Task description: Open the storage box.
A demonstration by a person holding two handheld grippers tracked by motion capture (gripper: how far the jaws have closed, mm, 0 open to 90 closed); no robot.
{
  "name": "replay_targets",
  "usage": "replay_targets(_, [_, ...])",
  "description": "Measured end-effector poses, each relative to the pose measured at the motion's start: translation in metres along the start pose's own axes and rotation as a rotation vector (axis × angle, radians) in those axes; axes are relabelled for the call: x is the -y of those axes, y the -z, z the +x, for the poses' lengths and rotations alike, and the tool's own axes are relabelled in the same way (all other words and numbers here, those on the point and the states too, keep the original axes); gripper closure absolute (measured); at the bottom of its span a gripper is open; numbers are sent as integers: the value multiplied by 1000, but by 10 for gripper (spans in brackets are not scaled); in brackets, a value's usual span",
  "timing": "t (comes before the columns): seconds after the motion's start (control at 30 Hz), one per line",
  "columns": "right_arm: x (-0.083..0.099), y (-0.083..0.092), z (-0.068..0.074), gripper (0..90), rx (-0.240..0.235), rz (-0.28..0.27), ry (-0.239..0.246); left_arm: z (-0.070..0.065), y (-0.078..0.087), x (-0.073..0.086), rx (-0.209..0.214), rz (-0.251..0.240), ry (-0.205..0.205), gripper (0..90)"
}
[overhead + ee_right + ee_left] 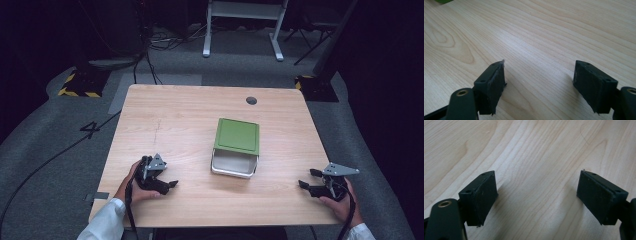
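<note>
A shallow white box (231, 165) stands at the middle of the wooden table (170, 125). A green lid (237, 136) lies on it, slid toward the far side so the near strip of the box is uncovered. My left gripper (167, 181) rests on the table near the front left, jaws pointing right toward the box. In the left gripper view it is open (536, 177) over bare wood. My right gripper (307, 178) sits at the front right, pointing left. In the right gripper view it is open (539, 65) and empty, with a corner of the green lid (442, 1) at the top left.
A dark round grommet hole (251, 100) is in the far right of the tabletop. Beyond the table, cables (150, 65) run over the grey floor, a white desk frame (245, 20) stands at the back, and yellow-black striped bases (80, 87) sit on both sides.
</note>
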State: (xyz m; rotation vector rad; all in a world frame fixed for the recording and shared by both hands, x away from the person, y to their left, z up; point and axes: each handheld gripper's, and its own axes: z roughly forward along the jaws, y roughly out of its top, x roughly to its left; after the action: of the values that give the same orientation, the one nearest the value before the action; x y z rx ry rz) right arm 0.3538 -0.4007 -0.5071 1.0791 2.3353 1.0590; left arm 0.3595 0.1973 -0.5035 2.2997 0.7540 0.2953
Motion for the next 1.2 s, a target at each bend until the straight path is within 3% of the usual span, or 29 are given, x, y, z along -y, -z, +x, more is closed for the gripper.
replay_targets(0.1, [0,0,0,255,-1,0,-1,-3,2,-3,13,-4,-12,215])
replay_targets(0.2, [0,0,0,255,-1,0,-1,-4,3,-6,47,-12,1,221])
replay_targets(0.27, [0,0,0,255,-1,0,-1,-6,6,-12,70,-38,-1,222])
replay_targets(0.53, [0,0,0,255,-1,0,-1,-29,7,-38,91,-93,-81,225])
replay_targets(0.6, [0,0,0,255,-1,0,-1,-39,4,-51,109,-105,-114,226])
replay_targets(0.7, [0,0,0,255,-1,0,-1,-45,2,-59,129,-114,-131,236])
replay_targets(0.83, [0,0,0,255,-1,0,-1,-60,0,-74,155,-133,-183,260])
replay_targets(1.2, [0,0,0,255,-1,0,-1,-80,-5,-92,203,-142,-241,326])
